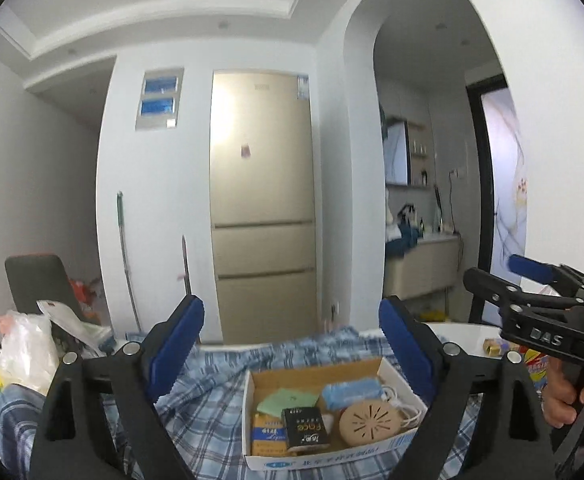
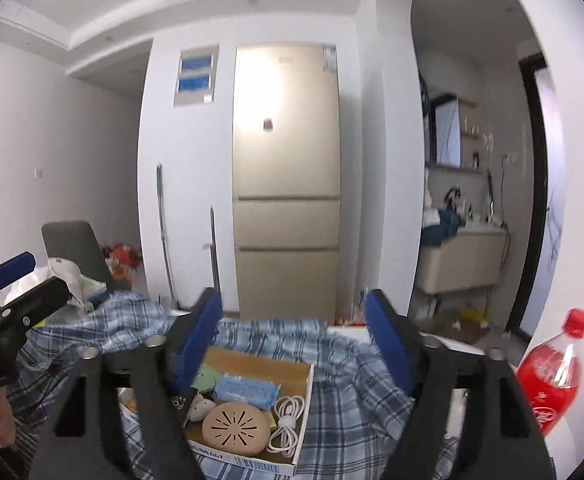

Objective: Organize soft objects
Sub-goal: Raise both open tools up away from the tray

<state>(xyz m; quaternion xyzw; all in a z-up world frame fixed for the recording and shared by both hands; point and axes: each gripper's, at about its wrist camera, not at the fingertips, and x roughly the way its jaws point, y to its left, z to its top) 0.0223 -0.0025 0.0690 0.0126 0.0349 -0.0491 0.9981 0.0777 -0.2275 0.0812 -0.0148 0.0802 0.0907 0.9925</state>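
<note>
A blue plaid cloth lies rumpled over the table. On it stands an open cardboard box. The box holds a blue tissue pack, a beige round disc, a coiled white cable, a black packet and a green piece. My left gripper hovers open above the cloth and box, with nothing between its blue pads. My right gripper is likewise open and holds nothing, level with the left one and to its right.
A red soda bottle stands at the table's right. Plastic bags and a dark chair crowd the left. A beige fridge stands against the far wall. The white table's bare edge shows at the right.
</note>
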